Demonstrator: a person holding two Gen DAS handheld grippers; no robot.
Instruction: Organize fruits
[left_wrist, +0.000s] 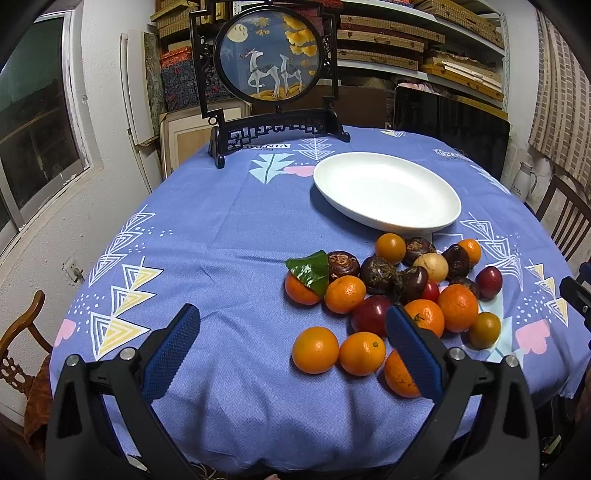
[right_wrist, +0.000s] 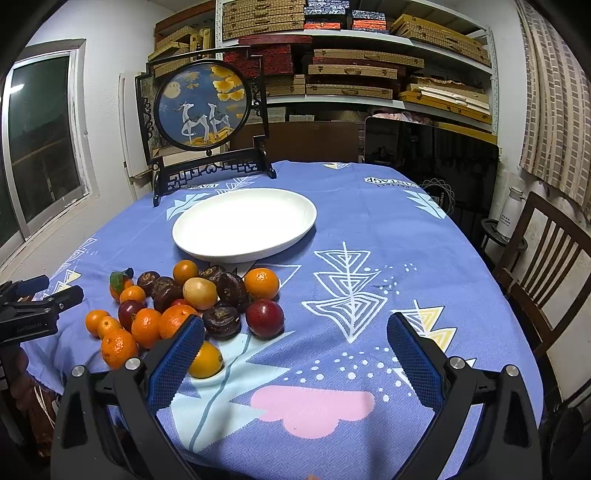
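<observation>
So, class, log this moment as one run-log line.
left tool: open, empty | right tool: open, empty | white plate: empty | fruit pile: on tablecloth, untouched

You are looking at a table (right_wrist: 369, 236) wearing a blue patterned cloth (left_wrist: 221, 221). A white oval plate (left_wrist: 387, 192) is sitting empty toward the far side, just beyond a loose pile of fruit (left_wrist: 399, 291): oranges, dark red plums and brown water chestnuts, one orange carrying a green leaf (left_wrist: 310, 271). A framed deer picture on a black stand (left_wrist: 269, 77) is standing at the far edge.
</observation>
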